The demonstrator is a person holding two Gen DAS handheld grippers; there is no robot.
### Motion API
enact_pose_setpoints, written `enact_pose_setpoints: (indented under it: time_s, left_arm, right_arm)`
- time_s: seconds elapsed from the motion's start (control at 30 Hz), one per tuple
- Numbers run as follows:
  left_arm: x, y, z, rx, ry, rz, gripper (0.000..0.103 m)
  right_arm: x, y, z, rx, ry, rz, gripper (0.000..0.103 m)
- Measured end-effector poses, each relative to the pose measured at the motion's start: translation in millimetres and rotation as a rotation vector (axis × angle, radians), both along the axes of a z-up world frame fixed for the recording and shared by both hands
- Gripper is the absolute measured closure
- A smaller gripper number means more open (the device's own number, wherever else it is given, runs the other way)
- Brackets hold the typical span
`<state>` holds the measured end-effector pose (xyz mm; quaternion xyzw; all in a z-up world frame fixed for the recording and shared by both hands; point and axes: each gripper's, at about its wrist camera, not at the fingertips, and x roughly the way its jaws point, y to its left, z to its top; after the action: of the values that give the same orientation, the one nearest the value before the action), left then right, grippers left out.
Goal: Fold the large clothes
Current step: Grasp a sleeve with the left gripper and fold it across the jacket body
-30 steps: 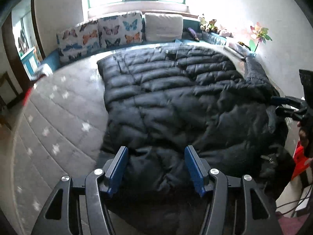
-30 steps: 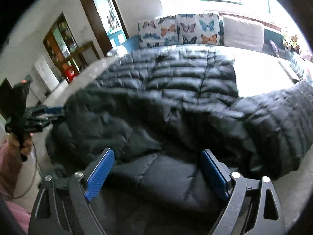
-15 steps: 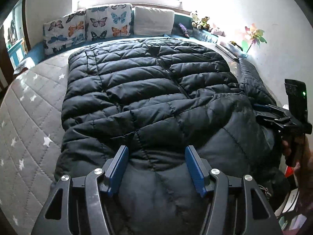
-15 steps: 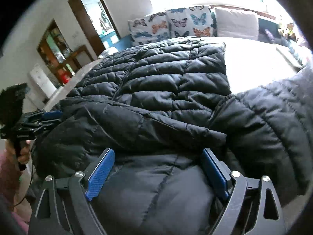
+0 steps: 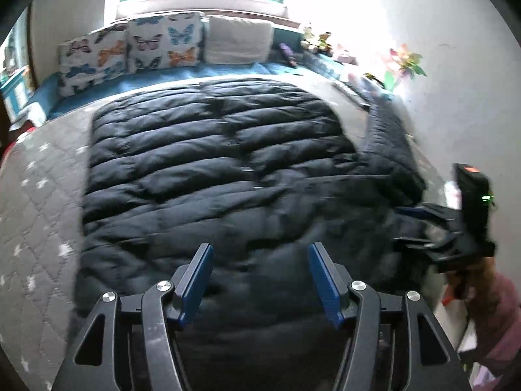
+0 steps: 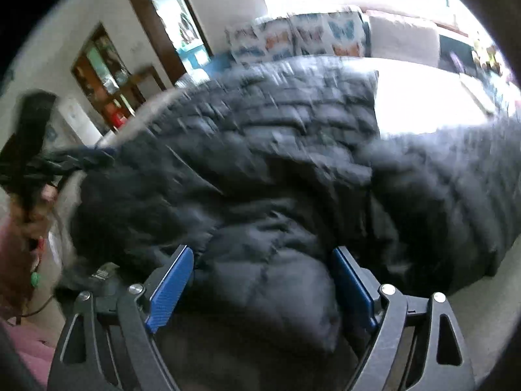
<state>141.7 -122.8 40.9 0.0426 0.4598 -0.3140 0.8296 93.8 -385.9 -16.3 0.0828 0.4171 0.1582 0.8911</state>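
A large black quilted puffer jacket [image 5: 215, 169] lies spread on the grey star-print bed [image 5: 35, 202], one sleeve [image 5: 387, 130] stretched toward the right wall. My left gripper [image 5: 260, 257] is open, its blue pads apart over the jacket's near edge. My right gripper [image 6: 260, 260] is open too, its jaws on either side of a puffed fold of the jacket [image 6: 260, 163]. The right gripper also shows in the left wrist view [image 5: 423, 224] at the jacket's right edge. The left gripper shows in the right wrist view [image 6: 78, 163] at the jacket's left edge.
Butterfly-print cushions [image 5: 136, 45] and a white pillow [image 5: 237, 42] line the window seat at the back. Stuffed toys [image 5: 316, 39] and a paper pinwheel [image 5: 403, 65] stand at the right wall. A doorway and wooden shelves [image 6: 107, 78] show on the left.
Both views have shifted and blurred. The left gripper has pulled back and tilted, the jacket now looks flatter. The right gripper has moved closer in on the jacket's fold. Both jaws stay open.
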Motion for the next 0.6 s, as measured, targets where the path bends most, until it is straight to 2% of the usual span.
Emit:
enact_pose_setpoints:
  time_s: [0.1,0.23,0.47,0.6]
  left_arm:
    - [-6.2,-25.7,3.0,-0.015,0.01,-0.058,0.039]
    - [-8.2,-63.4,-1.4,-0.021,0.032,-0.127,0.045]
    - [-5.0,-138.2,-29.1,0.021,0.1,-0.242,0.064]
    - [0.1,-167.7,-37.2,0.023,0.134,-0.282,0.067]
  right_arm:
    - [-4.8,-9.6,12.5,0.036,-0.004,-0.005,0.01]
    - [-15.7,-40.6,35.9,0.021,-0.058,-0.068,0.01]
    - [-10.3,-148.9,52.6,0.049,-0.051,-0.309,0.01]
    - [3.2,-209.4,45.8,0.066,-0.018,-0.436,0.01]
